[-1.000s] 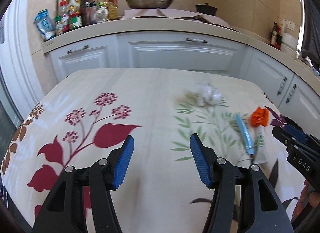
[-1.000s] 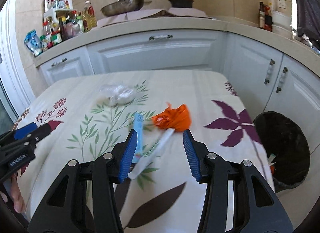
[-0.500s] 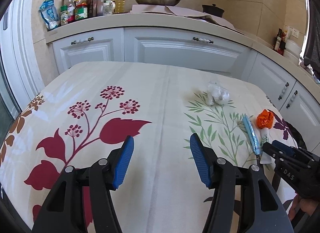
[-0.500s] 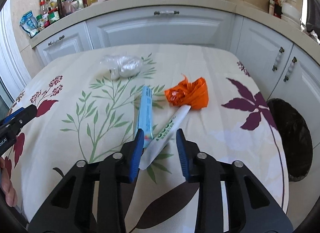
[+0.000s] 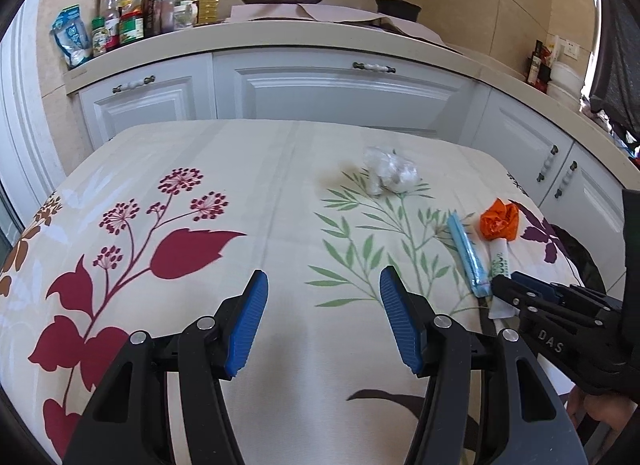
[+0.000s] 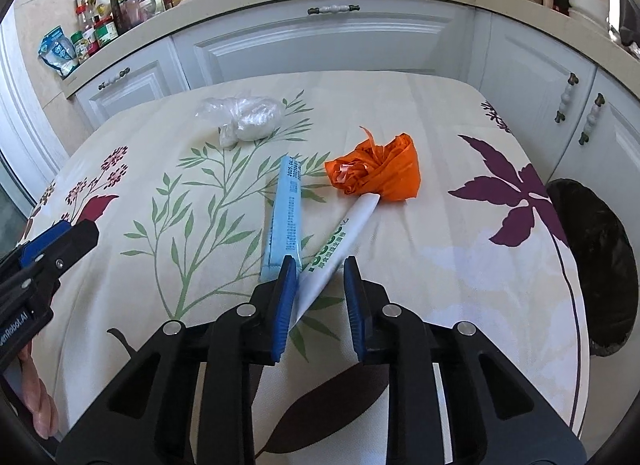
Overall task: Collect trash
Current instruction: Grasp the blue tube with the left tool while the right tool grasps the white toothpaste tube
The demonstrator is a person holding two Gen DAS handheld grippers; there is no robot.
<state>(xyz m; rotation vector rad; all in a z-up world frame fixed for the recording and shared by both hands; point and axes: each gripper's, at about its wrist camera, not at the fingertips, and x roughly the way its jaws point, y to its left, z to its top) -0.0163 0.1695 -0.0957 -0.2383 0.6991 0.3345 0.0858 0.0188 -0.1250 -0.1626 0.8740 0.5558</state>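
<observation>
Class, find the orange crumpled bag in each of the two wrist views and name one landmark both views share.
Left wrist view: the orange crumpled bag lies at right of centre, just beyond the white tube.
Right wrist view: the bag lies just above centre, at the tube's far end.
Shared landmark: the clear plastic wad on the green leaf print.
</observation>
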